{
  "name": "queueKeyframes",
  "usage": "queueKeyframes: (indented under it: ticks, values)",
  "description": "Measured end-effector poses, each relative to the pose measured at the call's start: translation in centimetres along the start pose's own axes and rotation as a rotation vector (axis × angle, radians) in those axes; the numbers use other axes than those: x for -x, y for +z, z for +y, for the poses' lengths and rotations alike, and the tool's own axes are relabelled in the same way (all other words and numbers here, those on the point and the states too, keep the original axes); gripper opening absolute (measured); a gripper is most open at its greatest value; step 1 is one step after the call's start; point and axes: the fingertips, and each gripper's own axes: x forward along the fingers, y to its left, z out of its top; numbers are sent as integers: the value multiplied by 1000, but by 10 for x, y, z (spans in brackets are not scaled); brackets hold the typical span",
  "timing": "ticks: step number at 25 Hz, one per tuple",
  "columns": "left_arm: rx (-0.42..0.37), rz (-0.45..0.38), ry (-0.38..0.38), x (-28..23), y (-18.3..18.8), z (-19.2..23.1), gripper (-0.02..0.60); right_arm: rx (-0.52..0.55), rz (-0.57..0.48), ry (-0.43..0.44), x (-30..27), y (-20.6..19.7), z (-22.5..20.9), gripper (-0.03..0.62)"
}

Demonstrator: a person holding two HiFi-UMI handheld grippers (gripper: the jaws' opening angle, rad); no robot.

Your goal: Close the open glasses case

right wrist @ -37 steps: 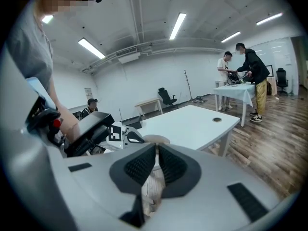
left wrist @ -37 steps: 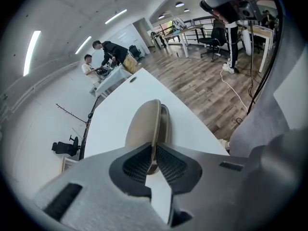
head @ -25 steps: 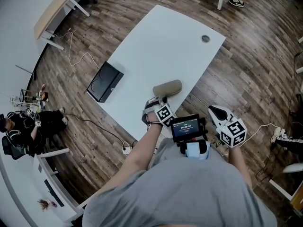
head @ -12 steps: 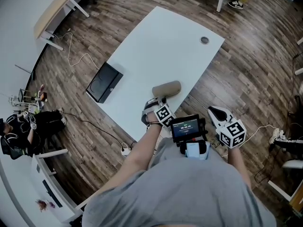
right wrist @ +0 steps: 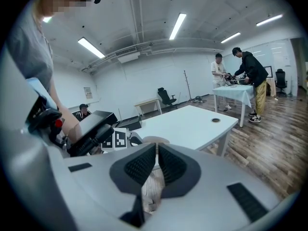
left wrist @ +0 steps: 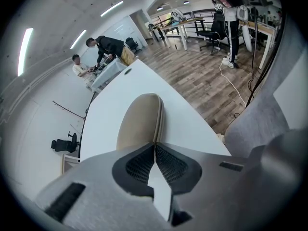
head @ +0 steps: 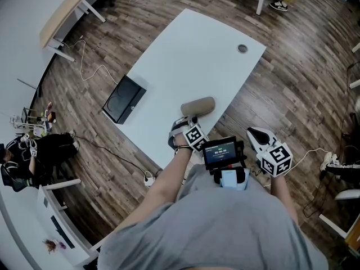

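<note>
On the white rectangular surface [head: 185,55], near the edge closest to the person: tan oblong fabric-covered glasses case [head: 198,106], lying flat, its two halves meeting along a thin seam in the left gripper view.
Left tongs [left wrist: 154,146]: pressed together with nothing between them, pointing along the case at its near end; whether the tips touch it cannot be told.
Right tongs [right wrist: 157,148]: pressed together, empty, held off the surface's edge above the brown wooden plank floor [head: 292,83], apart from the case.
Flat black box [head: 124,98]: at the surface's left edge, well apart from the case.
Round cable hole [head: 242,48]: near the far corner.
</note>
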Motion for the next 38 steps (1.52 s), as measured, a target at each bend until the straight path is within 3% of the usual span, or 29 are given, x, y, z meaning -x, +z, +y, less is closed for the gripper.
queueKeyframes:
  ticks: [9,16,18,21,25,28,33,38]
  values:
    - [23,-34,16,5,3,5,21,-7,-4,-7,1,-1,-1,34]
    - [127,-175,34,35,23,13,20,-21,-21,14,0,2,-2,34]
    - [200,-240,41,50,27,16,21,-22,-27,23,0,4,0,34]
    - [398,-395,4,71,28,19,21,-36,-45,41,-1,8,1,34]
    - [700,-687,-133,123,42,26,20,-73,-78,80,1,13,3,34]
    - [841,-850,-240,150,47,22,20,-99,-98,117,3,17,7,34]
    - [929,-945,-370,170,45,1,20,-101,-98,164,5,16,18,34]
    - [901,-920,-401,171,44,-17,20,-93,-96,185,5,14,21,34]
